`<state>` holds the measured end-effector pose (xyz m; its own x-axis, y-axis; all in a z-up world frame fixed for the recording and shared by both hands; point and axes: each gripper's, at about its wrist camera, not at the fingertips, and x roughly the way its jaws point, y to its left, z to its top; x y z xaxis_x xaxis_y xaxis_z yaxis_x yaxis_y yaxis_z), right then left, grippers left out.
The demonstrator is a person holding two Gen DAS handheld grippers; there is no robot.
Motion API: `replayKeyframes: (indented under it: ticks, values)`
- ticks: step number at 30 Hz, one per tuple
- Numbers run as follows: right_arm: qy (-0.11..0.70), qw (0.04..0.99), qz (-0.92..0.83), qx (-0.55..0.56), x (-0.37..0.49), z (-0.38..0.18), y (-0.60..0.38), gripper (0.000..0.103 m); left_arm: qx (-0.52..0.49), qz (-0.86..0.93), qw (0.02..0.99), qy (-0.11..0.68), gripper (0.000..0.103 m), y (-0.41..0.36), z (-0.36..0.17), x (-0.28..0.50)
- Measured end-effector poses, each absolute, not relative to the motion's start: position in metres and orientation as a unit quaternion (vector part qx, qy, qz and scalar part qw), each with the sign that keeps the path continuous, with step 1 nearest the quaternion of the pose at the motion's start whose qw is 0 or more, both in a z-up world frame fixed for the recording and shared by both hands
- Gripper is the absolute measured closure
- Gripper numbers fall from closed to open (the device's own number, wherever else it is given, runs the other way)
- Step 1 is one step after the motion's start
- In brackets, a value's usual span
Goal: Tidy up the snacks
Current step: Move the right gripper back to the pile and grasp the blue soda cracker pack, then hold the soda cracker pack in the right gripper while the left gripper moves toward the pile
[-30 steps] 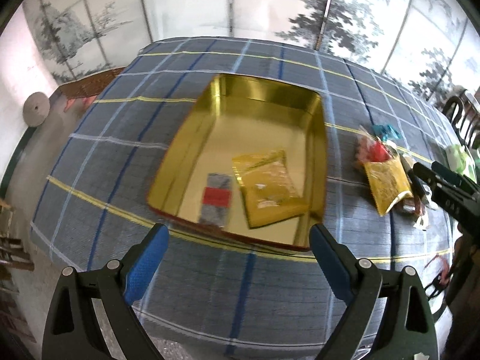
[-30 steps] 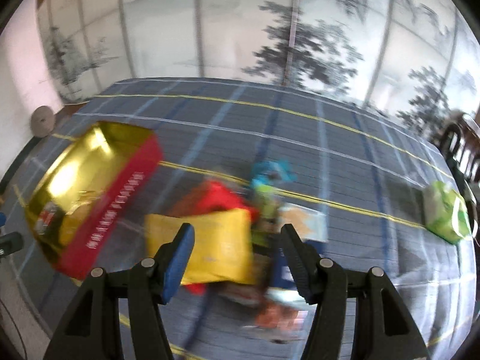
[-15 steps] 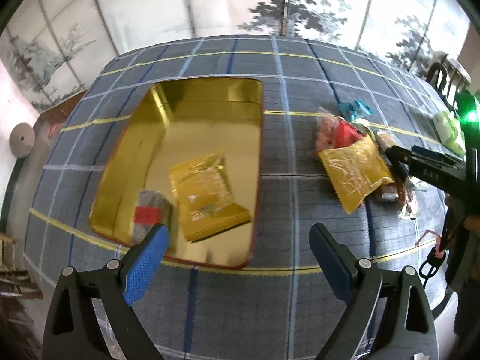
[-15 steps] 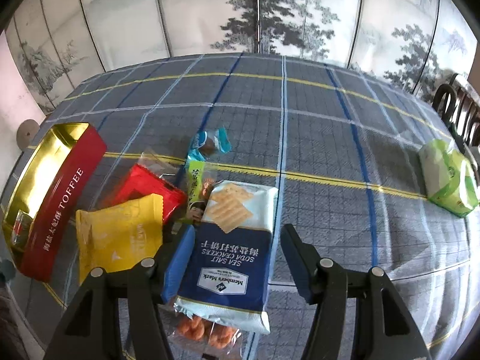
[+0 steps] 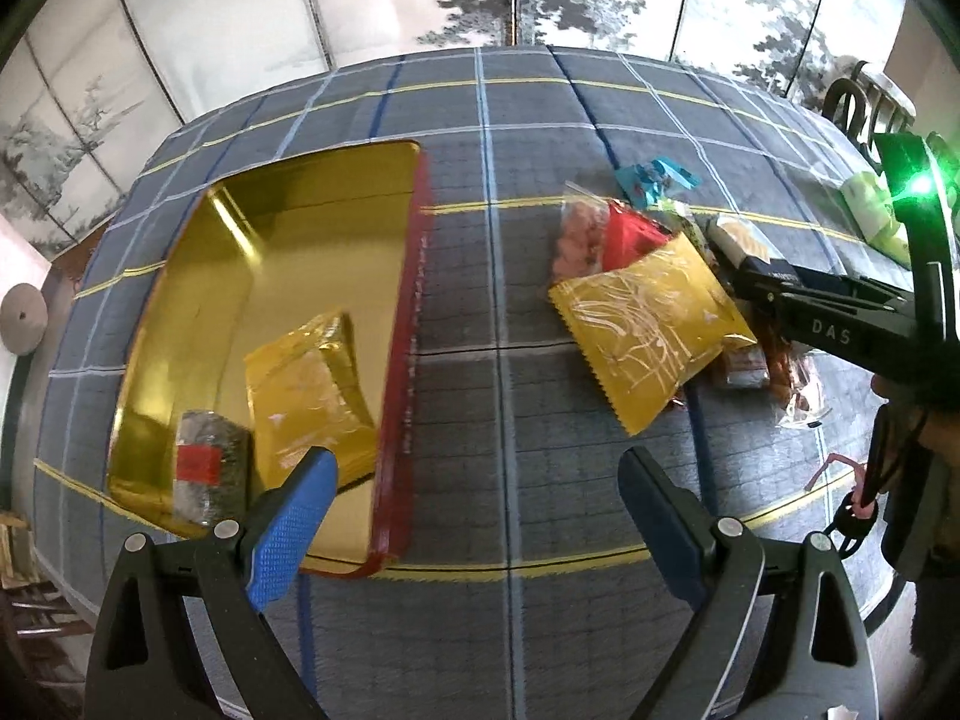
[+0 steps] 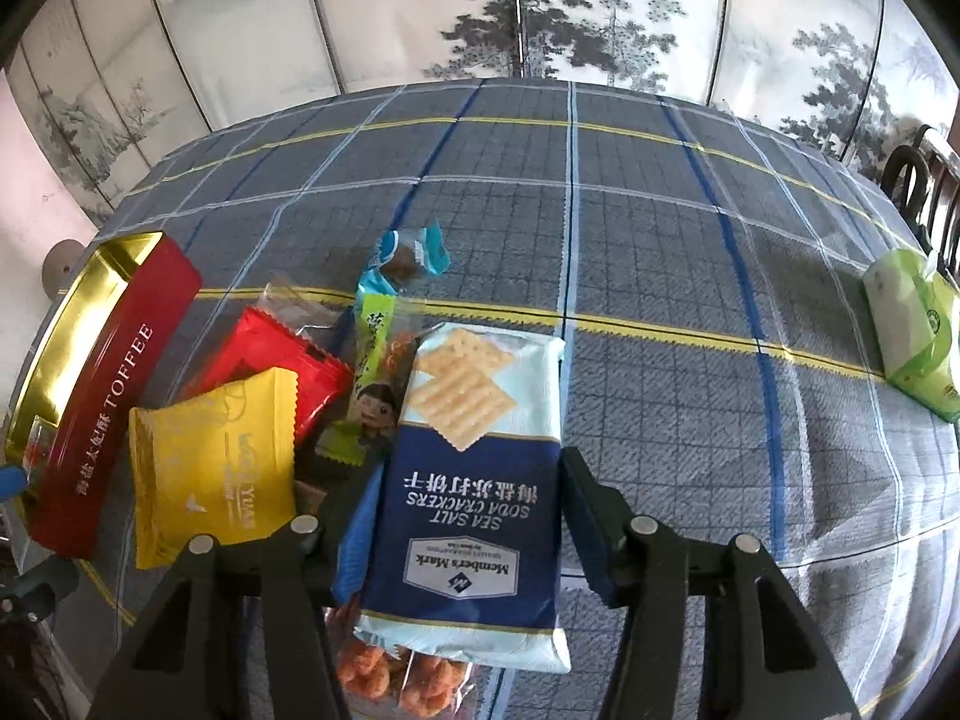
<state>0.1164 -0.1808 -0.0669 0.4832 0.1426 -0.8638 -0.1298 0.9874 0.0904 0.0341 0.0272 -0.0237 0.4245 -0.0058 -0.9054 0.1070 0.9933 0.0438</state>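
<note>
Straddling soda cracker pack [image 6: 474, 480] with right gripper [image 6: 456, 516], jaws apart, not clamping; hovering left gripper [image 5: 474, 516] wide apart beside toffee tin [image 5: 402, 360].

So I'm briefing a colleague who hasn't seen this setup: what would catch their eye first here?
Probably the blue cracker pack, lying between the open fingers of the right hand-held gripper on top of a snack pile. Next, the gold-lined red toffee tin to the left, already holding a yellow packet and a small grey one. The left hand-held gripper hangs open and empty beside it.
</note>
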Motion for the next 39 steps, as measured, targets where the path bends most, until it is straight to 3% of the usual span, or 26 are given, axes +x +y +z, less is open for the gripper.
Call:
replayKeyframes:
  ticks: [13,21,39]
  values:
    - [0.462,0.885,0.057,-0.005,0.101,-0.054,-0.203,0.052,0.064,-0.057,0.845,0.528,0.01,0.008,-0.025,0.035]
    - [0.466,0.885,0.021,0.005,0.09,-0.063,-0.236,0.052,0.096,-0.092,0.853,0.504,0.001,-0.008,-0.017,0.04]
    - [0.45,0.893,-0.004,-0.008,0.077,-0.079,-0.265,0.052,0.17,-0.17,0.841,0.484,0.001,-0.031,-0.018,0.066]
